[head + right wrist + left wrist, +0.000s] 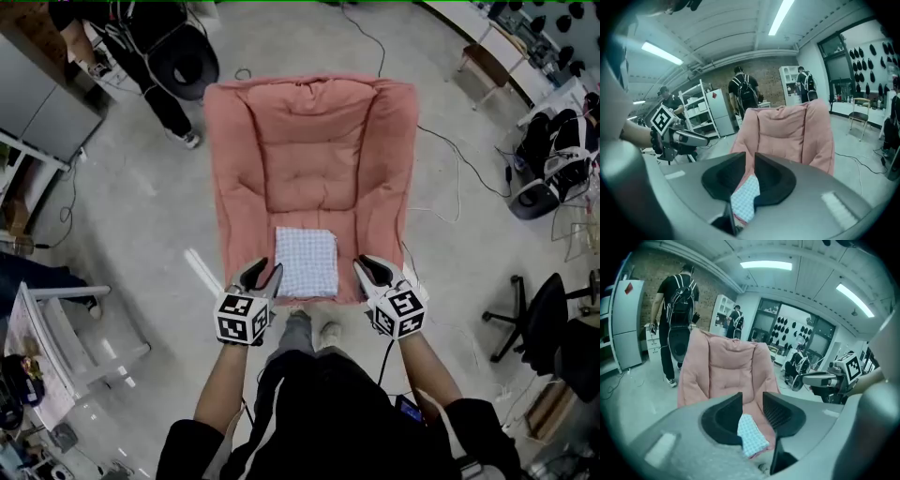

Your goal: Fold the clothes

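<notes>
Head view, at 12 o'clock of the wearer: a pink padded chair on the concrete floor, seen from above. At 6 o'clock of its seat, close to the front edge: a folded blue-and-white checked cloth, flat, a tidy rectangle, edges roughly square to the chair.

At 8 o'clock of the cloth: left gripper, tips just beside the cloth's left edge; touching or not, impossible to tell from above. At 4 o'clock of the cloth: right gripper, tips near the right edge but apart from it, over the pink cushion. Both pointed toward 12 o'clock, each with its marker cube on the wearer's side.

Left gripper view: jaws a moderate way apart, nothing pinched between the pads. Through the gap, pink seat; at 6 o'clock below the tips, a corner of the checked cloth. Right gripper view: jaws narrow, only a slim slit between them, no fabric clamped. Checked cloth again at 6 o'clock beneath the tips, pink backrest beyond at 12 o'clock.

Elsewhere in the head view: a person in black standing at 11 o'clock of the chair, and a black office chair at 4 o'clock, well apart. Wearer's shoes at 6 o'clock of the cloth, just off the chair's front edge.
</notes>
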`<action>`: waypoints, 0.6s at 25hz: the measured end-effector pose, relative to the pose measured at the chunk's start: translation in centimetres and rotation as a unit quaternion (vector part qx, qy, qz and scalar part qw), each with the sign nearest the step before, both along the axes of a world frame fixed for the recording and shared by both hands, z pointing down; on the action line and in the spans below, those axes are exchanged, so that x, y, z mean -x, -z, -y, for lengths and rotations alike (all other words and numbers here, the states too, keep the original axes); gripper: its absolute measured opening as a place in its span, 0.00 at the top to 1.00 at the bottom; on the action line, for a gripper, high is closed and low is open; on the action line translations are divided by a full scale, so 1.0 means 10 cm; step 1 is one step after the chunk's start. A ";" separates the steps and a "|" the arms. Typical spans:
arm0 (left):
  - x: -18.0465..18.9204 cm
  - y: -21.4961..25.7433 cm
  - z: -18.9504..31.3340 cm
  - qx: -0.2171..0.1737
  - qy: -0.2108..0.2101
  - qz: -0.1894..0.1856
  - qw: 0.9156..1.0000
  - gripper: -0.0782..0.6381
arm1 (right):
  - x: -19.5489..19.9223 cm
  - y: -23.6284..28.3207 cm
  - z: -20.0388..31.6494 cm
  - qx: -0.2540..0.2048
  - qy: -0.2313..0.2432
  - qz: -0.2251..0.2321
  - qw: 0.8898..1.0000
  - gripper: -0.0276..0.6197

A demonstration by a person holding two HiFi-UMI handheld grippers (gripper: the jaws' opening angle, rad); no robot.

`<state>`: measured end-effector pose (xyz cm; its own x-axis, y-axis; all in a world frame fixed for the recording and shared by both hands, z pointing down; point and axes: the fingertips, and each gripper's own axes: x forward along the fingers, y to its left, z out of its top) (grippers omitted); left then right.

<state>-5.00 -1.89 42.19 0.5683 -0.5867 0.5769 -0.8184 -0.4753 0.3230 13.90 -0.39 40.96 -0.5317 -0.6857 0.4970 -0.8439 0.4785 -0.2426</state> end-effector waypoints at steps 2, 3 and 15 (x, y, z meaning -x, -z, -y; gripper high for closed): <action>0.09 0.30 0.11 -0.031 0.011 -0.012 0.999 0.74 | 0.05 0.29 0.10 -0.026 -0.004 0.005 1.000 0.86; 0.14 0.44 0.15 -0.047 0.015 -0.017 0.999 0.77 | 0.07 0.42 0.14 -0.039 -0.008 0.005 0.999 0.87; 0.56 1.54 0.37 -0.196 0.039 -0.038 0.979 0.88 | 0.29 1.53 0.45 -0.159 -0.035 0.058 0.985 0.93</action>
